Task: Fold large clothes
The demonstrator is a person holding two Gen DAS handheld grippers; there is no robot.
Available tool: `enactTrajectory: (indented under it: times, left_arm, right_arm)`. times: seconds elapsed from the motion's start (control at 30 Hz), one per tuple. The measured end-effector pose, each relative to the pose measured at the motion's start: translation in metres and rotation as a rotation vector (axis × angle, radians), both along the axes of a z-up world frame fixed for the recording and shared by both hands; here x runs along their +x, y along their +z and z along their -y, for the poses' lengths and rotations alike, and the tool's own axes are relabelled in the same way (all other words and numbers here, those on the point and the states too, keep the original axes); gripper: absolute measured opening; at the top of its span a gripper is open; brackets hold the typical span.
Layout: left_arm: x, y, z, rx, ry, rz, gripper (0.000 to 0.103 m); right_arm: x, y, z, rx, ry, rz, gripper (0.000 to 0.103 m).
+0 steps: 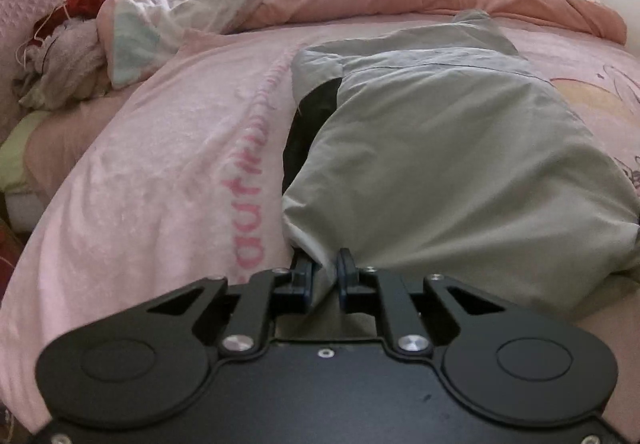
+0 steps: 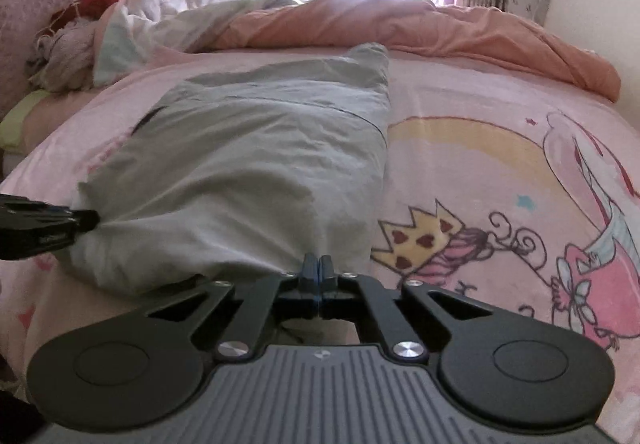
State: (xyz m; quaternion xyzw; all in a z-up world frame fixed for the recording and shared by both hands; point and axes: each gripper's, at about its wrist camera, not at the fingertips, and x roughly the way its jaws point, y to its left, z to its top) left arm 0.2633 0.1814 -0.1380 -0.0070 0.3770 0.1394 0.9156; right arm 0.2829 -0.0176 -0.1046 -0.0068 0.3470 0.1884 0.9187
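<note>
I've got the left gripper point(image 1: 325, 268) nipped down on a bunch of cloth at the near left corner of the jacket point(image 1: 440, 148); a fold of grey fabric sits between its pads. My right gripper point(image 2: 319, 269) is fully closed at the near right corner of the hem, cloth pinched thin in it as far as I can see. The jacket lies lengthwise on the bed point(image 2: 480, 172), near end at the near edge, far end running toward the quilt point(image 2: 400, 24), sleeves tucked in.

My read: next is folding the hem up toward the collar. To do it well I'd lift both corners together and level, keep the hem taut between them, carry it straight to the far end, and lay edge on edge before letting go. Left corner is bunched, so it could crease.
</note>
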Motion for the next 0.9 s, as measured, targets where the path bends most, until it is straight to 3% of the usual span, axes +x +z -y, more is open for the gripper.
enactTrajectory:
  times: [0.1,0.17,0.23,0.3,0.37,0.4,0.43,0.5,0.57,0.67,0.7,0.77,0.8,0.83,0.87,0.9]
  left_arm:
    - [0.007,-0.001,-0.02,-0.041,0.026,0.009,0.013]
    - [0.009,0.0,-0.024,-0.068,0.033,0.013,0.011]
    - [0.009,0.003,-0.024,-0.086,0.036,0.016,0.01]
    - [0.008,0.004,-0.024,-0.094,0.039,0.015,0.012]
    - [0.006,0.005,-0.023,-0.099,0.028,0.003,0.023]
    - [0.005,0.005,-0.022,-0.096,0.034,-0.006,0.046]
    - [0.003,0.005,-0.021,-0.094,0.045,-0.011,0.077]
    - [-0.001,0.002,-0.022,-0.082,0.061,-0.016,0.103]
    - [-0.004,-0.002,-0.026,-0.08,0.083,-0.026,0.103]
    - [-0.009,-0.001,-0.039,-0.139,0.123,-0.014,0.103]
    - [-0.009,-0.002,-0.042,-0.149,0.129,-0.011,0.102]
    - [-0.008,-0.005,-0.042,-0.181,0.103,-0.005,0.075]
    - [-0.007,-0.005,-0.041,-0.209,0.075,-0.001,0.058]
    - [-0.007,-0.003,-0.038,-0.189,0.071,0.007,0.033]
    - [-0.006,0.0,-0.034,-0.159,0.05,0.012,0.009]
    - [-0.004,0.002,-0.031,-0.131,0.046,0.001,0.007]
  right_arm:
    - [0.007,-0.007,0.01,-0.164,-0.157,0.062,0.0]
    - [0.019,-0.005,0.044,-0.014,-0.18,-0.028,0.0]
    - [0.015,0.003,0.056,0.042,-0.169,-0.031,0.0]
    - [0.01,0.005,0.057,0.124,-0.11,-0.065,0.012]
    - [0.005,0.001,0.047,0.171,-0.027,-0.098,0.02]
    - [0.002,-0.002,0.041,0.164,-0.003,-0.106,0.028]
    - [0.0,-0.005,0.032,0.143,0.009,-0.113,0.037]
    - [-0.006,-0.01,0.019,0.071,0.014,-0.095,0.045]
    - [-0.012,-0.007,0.015,0.018,0.024,-0.077,0.059]
    - [-0.023,-0.008,0.017,0.036,0.079,-0.091,0.062]
    - [-0.024,-0.01,0.016,0.047,0.089,-0.089,0.062]
    - [-0.02,-0.013,0.008,0.045,0.095,-0.088,0.062]
    - [-0.016,-0.015,0.002,0.03,0.096,-0.082,0.053]
    - [-0.013,-0.018,-0.004,-0.002,0.077,-0.068,0.04]
    - [-0.01,-0.019,-0.007,-0.018,0.055,-0.052,0.037]
    - [-0.008,-0.019,-0.004,0.013,0.033,-0.059,0.031]
